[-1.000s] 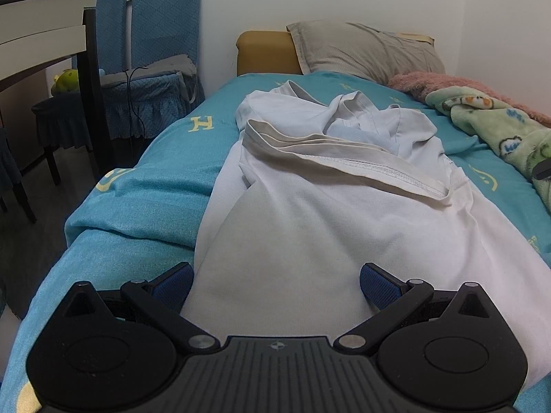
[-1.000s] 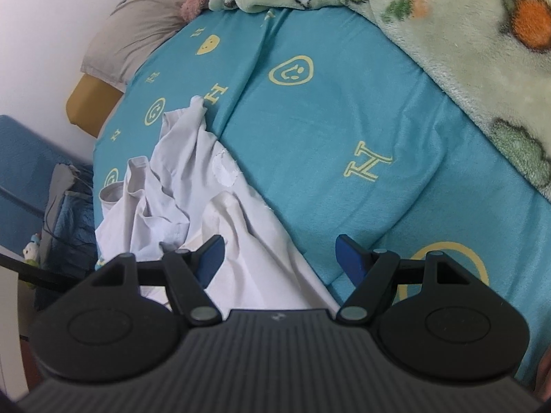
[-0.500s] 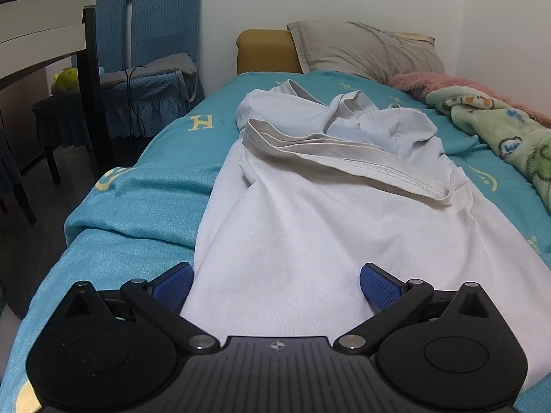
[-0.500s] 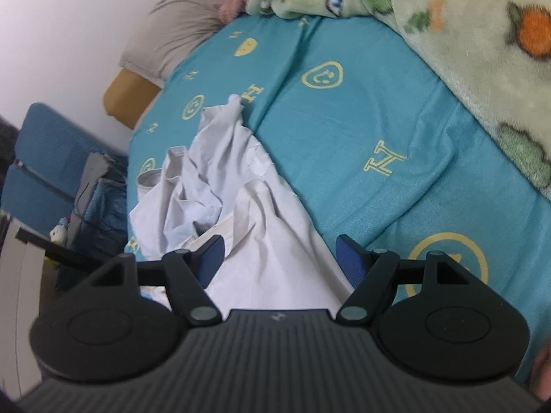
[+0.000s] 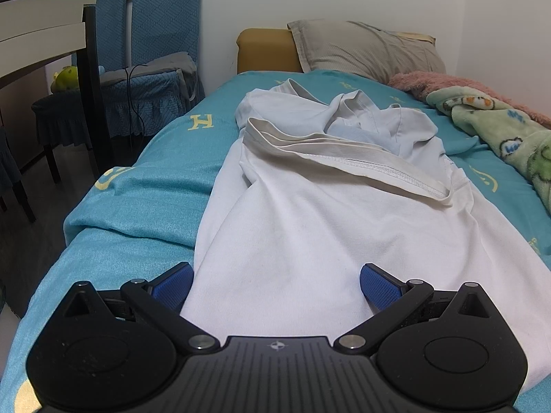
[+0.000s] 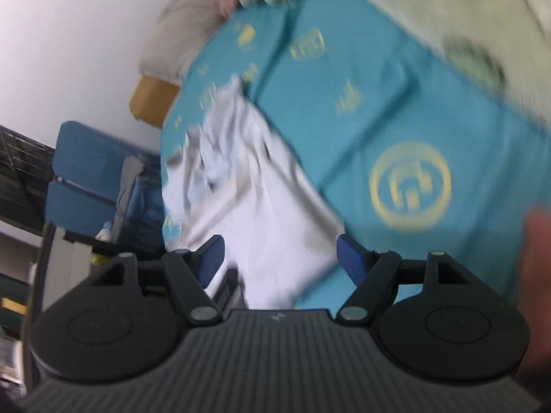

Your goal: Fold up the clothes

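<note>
A white T-shirt (image 5: 310,213) lies rumpled along the teal bed sheet (image 5: 137,206), its far end bunched and folded over. My left gripper (image 5: 275,284) is open, low over the shirt's near end, with the cloth between its blue pads (image 5: 378,287). In the blurred right wrist view the shirt (image 6: 248,189) lies on the sheet (image 6: 378,110). My right gripper (image 6: 279,258) is open above the shirt's near right edge and holds nothing.
A grey pillow (image 5: 368,51), a pink blanket (image 5: 447,82) and a green patterned blanket (image 5: 499,130) lie at the bed's head and right side. Blue chairs (image 5: 148,51) and a table (image 5: 41,41) stand left of the bed.
My right gripper has swung and moved toward the shirt's near end; its view is now blurred by motion. My left gripper has hardly moved.
</note>
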